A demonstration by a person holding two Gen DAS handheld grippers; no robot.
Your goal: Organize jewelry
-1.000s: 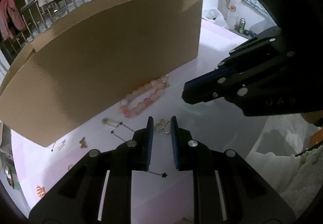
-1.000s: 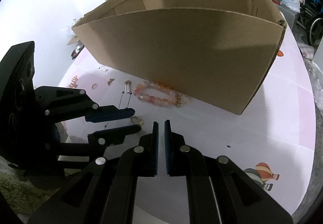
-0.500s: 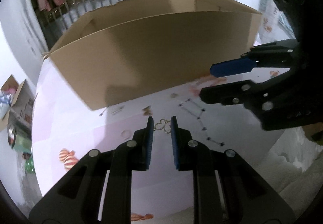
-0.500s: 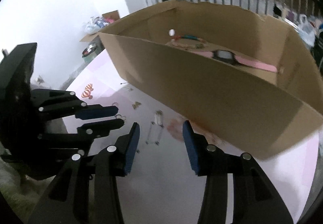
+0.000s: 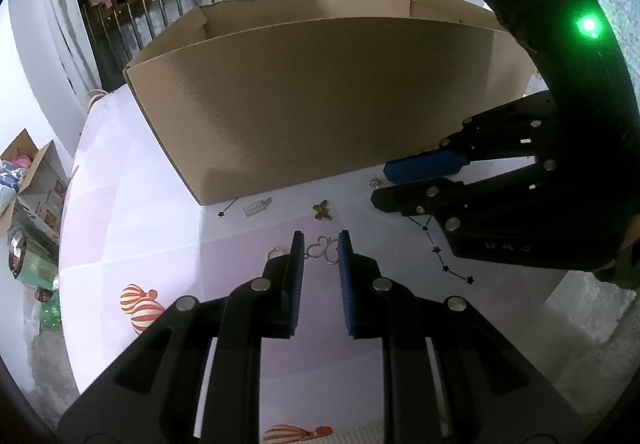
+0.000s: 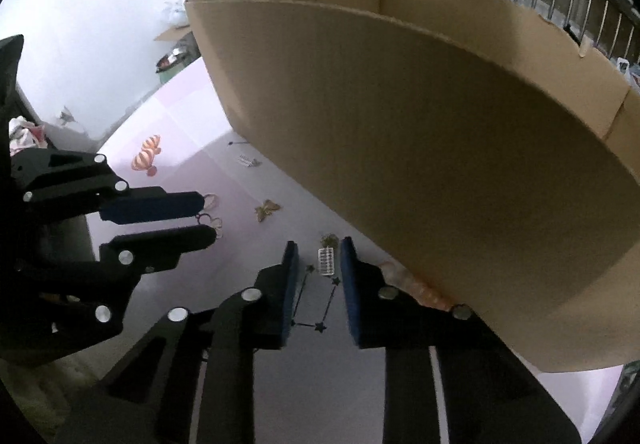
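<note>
Cardboard box (image 5: pixel 320 99) dominates both views, standing open-topped on the pale pink tabletop (image 5: pixel 132 228); its long front wall serves as the landmark for everything else. Its inside cannot be seen from either camera.

Just in front of that wall, toward its right half, the right gripper (image 6: pixel 317 264) points down at the tabletop. Its jaws are closing, still a little apart, and between them lies a small silver comb-like charm (image 6: pixel 326 262) with a black star chain (image 6: pixel 316 308) trailing back toward the camera; the blue pads do not press on either. Pink beads (image 6: pixel 416 284) lie against the foot of the wall, partly hidden behind this gripper's right finger.

Farther out from the wall, the left gripper (image 5: pixel 321 250) hovers with its jaws narrowly parted. A gold looped-wire pendant (image 5: pixel 322 250) sits in the gap at the tips; whether the pads touch it is unclear.

Between that gripper and the wall lies a gold butterfly charm (image 5: pixel 322 210). Near the box's left front corner rest a second silver comb-like charm (image 5: pixel 256 207) and a black star pin (image 5: pixel 228 208). A small ring (image 5: pixel 274 252) lies just left of the left gripper's tip.
</note>
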